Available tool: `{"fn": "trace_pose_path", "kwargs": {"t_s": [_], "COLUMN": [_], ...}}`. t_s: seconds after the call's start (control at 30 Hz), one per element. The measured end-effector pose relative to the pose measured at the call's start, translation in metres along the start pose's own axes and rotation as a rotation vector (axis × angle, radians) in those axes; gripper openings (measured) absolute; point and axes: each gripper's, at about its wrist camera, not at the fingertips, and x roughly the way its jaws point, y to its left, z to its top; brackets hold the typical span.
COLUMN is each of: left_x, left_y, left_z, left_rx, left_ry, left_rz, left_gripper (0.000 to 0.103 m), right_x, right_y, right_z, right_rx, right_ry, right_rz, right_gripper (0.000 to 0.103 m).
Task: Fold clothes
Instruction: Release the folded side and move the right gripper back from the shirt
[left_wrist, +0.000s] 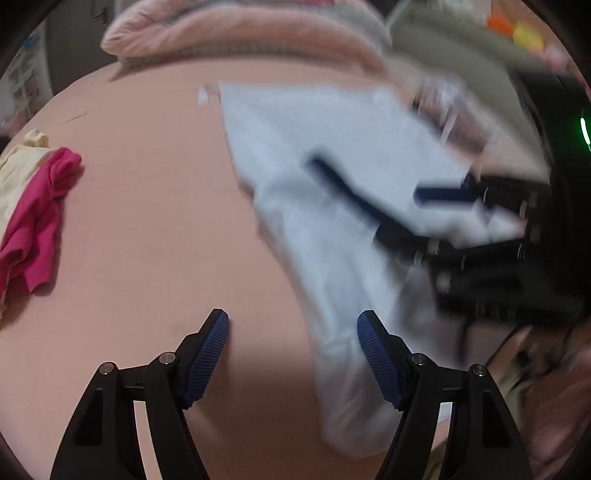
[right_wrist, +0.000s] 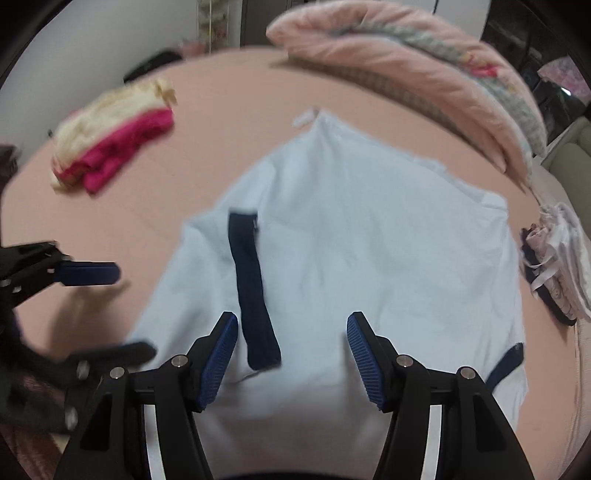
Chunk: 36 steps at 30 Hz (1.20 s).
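Pale blue cloth, a garment (left_wrist: 332, 147) with a dark strap (left_wrist: 347, 192), lies flat on the pink bed sheet (left_wrist: 147, 221). From the left wrist, the left claw (left_wrist: 293, 354) is spread wide and holds nothing; the garment's near edge sits by its right finger, long side running up and away.

From the right wrist, the right claw (right_wrist: 291, 354) hangs right over the garment (right_wrist: 369, 240), also spread and empty. It is the nearer one. The strap (right_wrist: 251, 288) points straight away from it.

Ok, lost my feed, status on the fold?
Both tongs open, left, right. Pale blue garment spread flat, unheld. Pink and cream pile off aside, nothing blocking.
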Motion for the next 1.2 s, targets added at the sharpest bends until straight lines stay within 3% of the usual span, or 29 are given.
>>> {"fn": "trace_pose_path", "kwargs": {"t_s": [0.07,0.13,0.2,0.3,0.47,0.53,0.63,0.7,0.8,0.87,0.97,1.07,1.2], "left_x": [-0.008,-0.018,-0.026,-0.034,-0.035,-0.029,0.0,0.022,0.046,0.041,0.027,0.007,-0.024], "left_y": [0.004,0.013,0.023,0.034,0.041,0.043,0.034,0.023,0.015,0.019,0.023,0.004,-0.035], "left_z": [-0.007,-0.014,-0.016,-0.008,0.028,0.043,0.066,0.076,0.076,0.074,0.067,0.053,0.028], "left_rx": [0.007,-0.015,-0.068,-0.162,-0.245,-0.273,-0.283,-0.25,-0.207,-0.253,-0.312,-0.281,-0.203], "left_ry": [-0.012,-0.006,-0.032,-0.097,-0.192,-0.203,-0.157,-0.099,-0.024,-0.05,-0.116,-0.152,-0.174], "left_rz": [-0.019,-0.062,-0.083,-0.092,0.014,0.031,-0.002,0.035,0.139,0.118,0.073,0.14,0.279], "left_gripper": [0.073,0.073,0.073,0.073,0.073,0.073,0.073,0.073,0.076,0.076,0.076,0.076,0.076], "right_x": [0.005,0.0,-0.004,-0.02,-0.028,-0.019,0.007,0.014,0.015,0.007,-0.042,-0.083,-0.09], "right_y": [-0.013,-0.028,-0.04,-0.049,-0.026,-0.013,-0.007,-0.015,-0.031,-0.039,-0.069,-0.11,-0.154], "right_z": [-0.007,-0.008,-0.006,-0.005,0.004,0.008,0.002,-0.005,-0.01,-0.011,-0.026,-0.051,-0.101], "right_rx": [0.034,0.08,0.118,0.163,0.121,0.076,0.058,0.103,0.162,0.184,0.302,0.371,0.423], "right_ry": [0.007,0.001,-0.006,-0.056,-0.111,-0.08,0.005,0.007,0.015,0.004,-0.157,-0.214,-0.14], "right_rz": [0.028,-0.004,-0.034,0.018,0.044,0.013,-0.027,0.014,0.066,0.069,0.118,0.046,-0.061], "right_gripper": [0.06,0.06,0.06,0.06,0.06,0.06,0.06,0.062,0.065,0.065,0.065,0.065,0.065]}}
